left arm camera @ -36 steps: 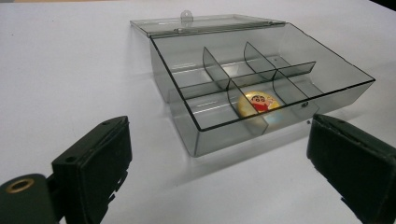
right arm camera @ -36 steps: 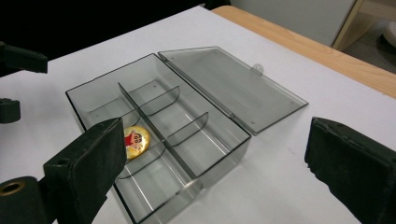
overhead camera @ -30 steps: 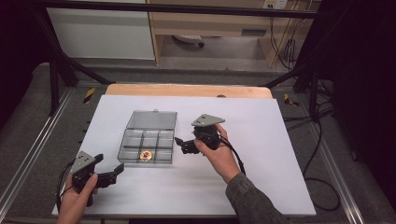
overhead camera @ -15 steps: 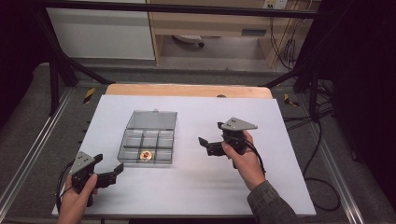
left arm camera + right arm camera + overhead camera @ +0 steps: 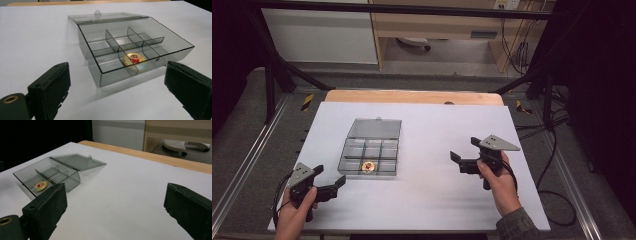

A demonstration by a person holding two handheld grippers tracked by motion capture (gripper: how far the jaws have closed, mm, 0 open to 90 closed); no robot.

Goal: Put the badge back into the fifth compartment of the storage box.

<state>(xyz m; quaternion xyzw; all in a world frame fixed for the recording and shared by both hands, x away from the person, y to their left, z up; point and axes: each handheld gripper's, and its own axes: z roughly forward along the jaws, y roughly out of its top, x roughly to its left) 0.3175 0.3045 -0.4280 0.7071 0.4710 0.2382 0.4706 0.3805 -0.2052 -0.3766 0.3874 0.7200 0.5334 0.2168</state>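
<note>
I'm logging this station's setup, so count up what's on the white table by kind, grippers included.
Clear compartment box, lid open: 1
Round cartoon badge in a near compartment of the box: 1
Handheld grippers, left gripper and right gripper, both open and empty: 2
Total: 4

A smoky grey see-through box holds a yellow badge with a red-shirted cartoon figure, on a white table.
</note>
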